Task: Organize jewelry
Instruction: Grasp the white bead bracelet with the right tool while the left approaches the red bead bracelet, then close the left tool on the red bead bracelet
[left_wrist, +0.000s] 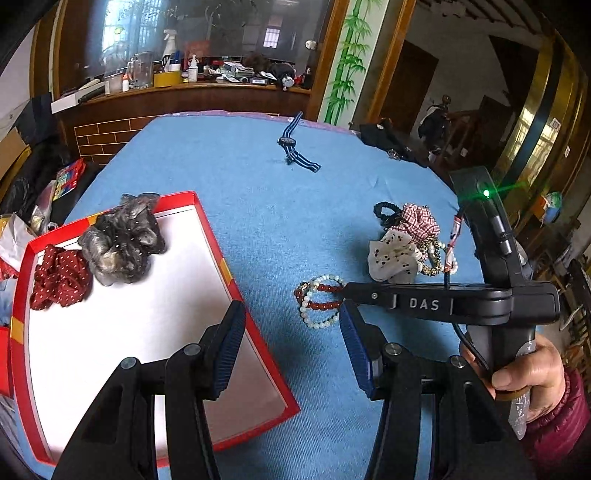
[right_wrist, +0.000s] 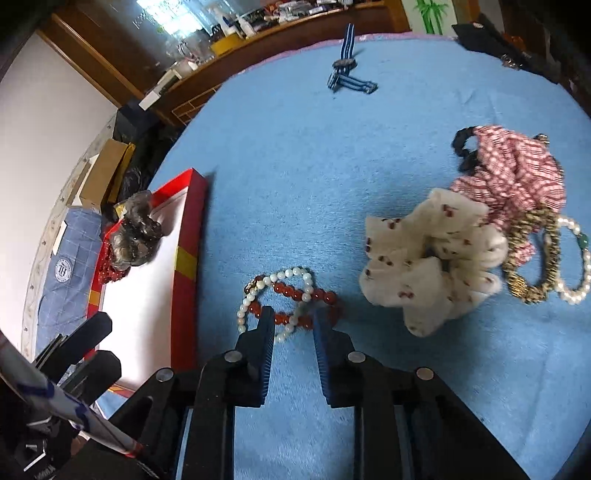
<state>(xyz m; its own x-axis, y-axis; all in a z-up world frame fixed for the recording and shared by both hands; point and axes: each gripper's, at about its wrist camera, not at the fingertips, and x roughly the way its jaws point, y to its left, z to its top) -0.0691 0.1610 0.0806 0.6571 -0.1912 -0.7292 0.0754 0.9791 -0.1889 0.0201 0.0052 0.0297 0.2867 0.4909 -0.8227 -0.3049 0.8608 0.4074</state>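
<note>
A red bead bracelet (right_wrist: 291, 293) and a white bead bracelet (right_wrist: 273, 280) lie tangled on the blue cloth; they also show in the left wrist view (left_wrist: 319, 301). My right gripper (right_wrist: 293, 319) is open with its fingertips down around them, one pad each side. My left gripper (left_wrist: 291, 321) is open and empty above the right edge of the red tray (left_wrist: 218, 254). The tray holds a grey scrunchie (left_wrist: 123, 238) and a red dotted scrunchie (left_wrist: 59, 277).
A cream scrunchie (right_wrist: 428, 258), a red checked scrunchie (right_wrist: 513, 173), a gold bracelet (right_wrist: 532, 254) and a pearl bracelet (right_wrist: 576, 258) lie to the right. A striped-strap watch (right_wrist: 347, 66) lies far back. A black pouch (left_wrist: 391, 138) sits at the table's far edge.
</note>
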